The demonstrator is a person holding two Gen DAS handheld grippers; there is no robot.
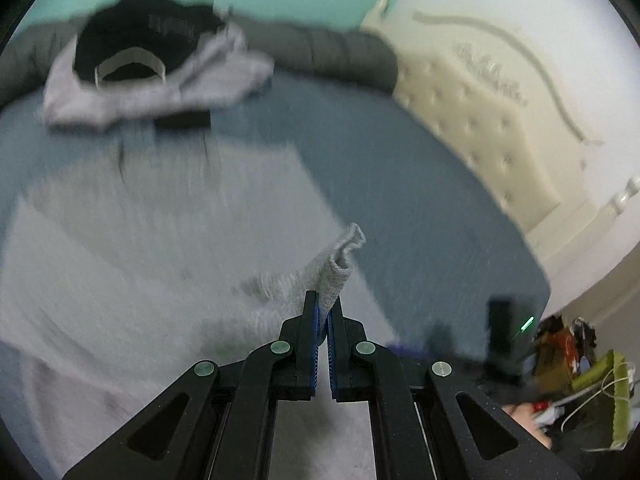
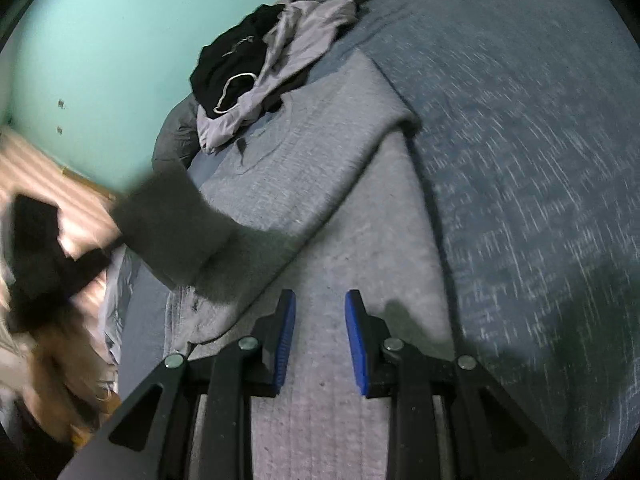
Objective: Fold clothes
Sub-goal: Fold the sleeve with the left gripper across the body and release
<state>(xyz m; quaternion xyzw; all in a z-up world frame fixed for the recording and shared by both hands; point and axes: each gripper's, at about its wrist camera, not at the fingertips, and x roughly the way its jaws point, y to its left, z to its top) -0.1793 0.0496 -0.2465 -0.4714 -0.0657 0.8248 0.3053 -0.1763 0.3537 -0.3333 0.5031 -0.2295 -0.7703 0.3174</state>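
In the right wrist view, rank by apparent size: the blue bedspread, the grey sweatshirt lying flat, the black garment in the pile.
1. Blue bedspread, largest.
2. Grey sweatshirt; its near end looks enlarged by closeness.
3. Black garment, clearly smallest, though farthest away.

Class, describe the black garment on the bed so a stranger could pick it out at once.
Start at the blue bed and look to its far edge by the turquoise wall, where a small heap of clothes lies. The black garment sits on top of a pale grey garment. It is the only black piece there, with a white-edged neck opening.
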